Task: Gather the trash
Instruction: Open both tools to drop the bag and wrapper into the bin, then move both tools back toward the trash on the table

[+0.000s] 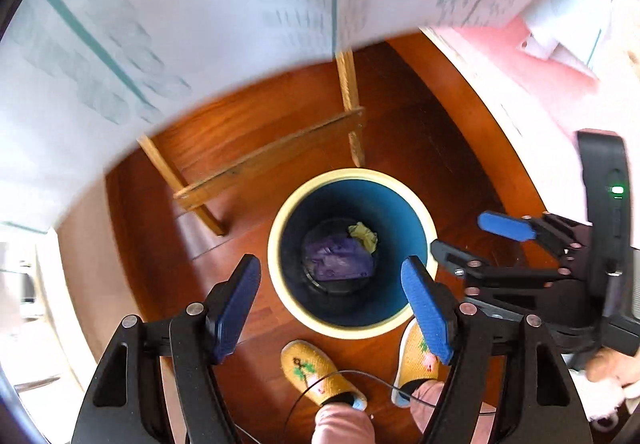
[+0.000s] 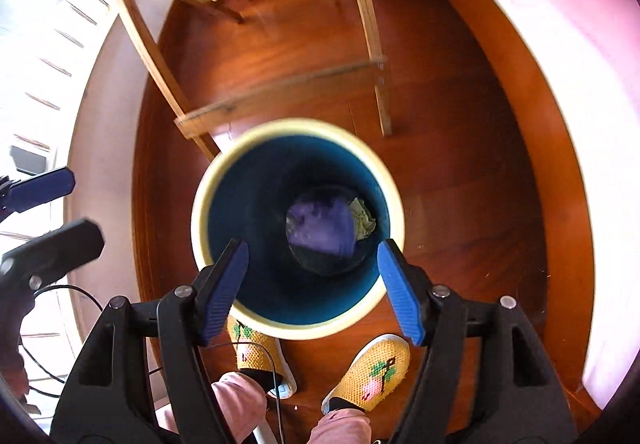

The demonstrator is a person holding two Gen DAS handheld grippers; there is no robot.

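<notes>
A round trash bin (image 1: 280, 284) with a cream rim and blue inside stands on the wooden floor; it also shows in the right wrist view (image 2: 208, 180). At its bottom lie a purple wrapper (image 1: 336, 258) (image 2: 320, 224) and a crumpled yellow-green piece (image 1: 364, 234) (image 2: 363, 222). My left gripper (image 1: 332, 304) is open and empty above the bin's near rim. My right gripper (image 2: 312, 288) is open and empty above the bin too. The right gripper also shows in the left wrist view (image 1: 472, 240), beside the bin's right rim. The left gripper shows at the left edge of the right wrist view (image 2: 68, 208).
A wooden table frame (image 1: 272, 160) (image 2: 280, 92) stands behind the bin, under a white printed tablecloth (image 1: 180, 24). Pink fabric (image 1: 540, 72) (image 2: 560, 24) lies to the right. The person's feet in yellow knitted slippers (image 1: 316, 372) (image 2: 372, 372) stand close to the bin.
</notes>
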